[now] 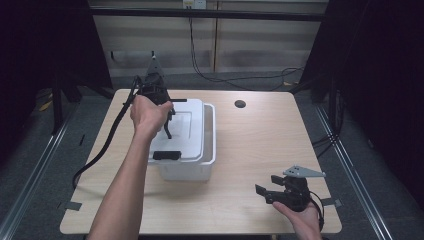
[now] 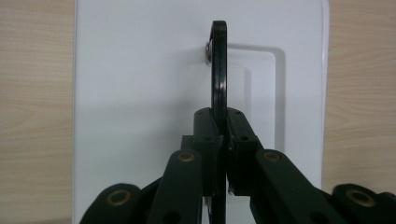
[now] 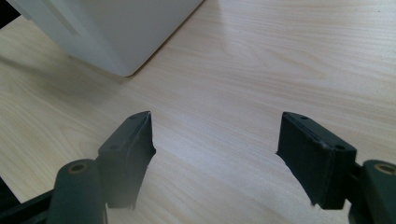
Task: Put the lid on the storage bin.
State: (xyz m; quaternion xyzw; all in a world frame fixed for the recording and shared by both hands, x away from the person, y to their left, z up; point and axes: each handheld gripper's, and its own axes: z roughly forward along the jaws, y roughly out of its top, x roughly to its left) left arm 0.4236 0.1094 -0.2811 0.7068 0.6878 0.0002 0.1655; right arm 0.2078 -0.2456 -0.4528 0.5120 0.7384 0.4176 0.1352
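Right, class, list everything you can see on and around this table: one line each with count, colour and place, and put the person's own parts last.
Table: one, light wood, centre of the room.
Box: one, white plastic, left-centre of the table.
Lid: one, white, on the box, shifted left so the right rim shows.
Handle: one, black, standing up from the lid.
Clips: two, black, at the lid's near and far ends.
Hole: one, dark, far part of the table.
Left gripper: black, fingers shut on the handle.
Right gripper: black, open, over bare table at the near right.
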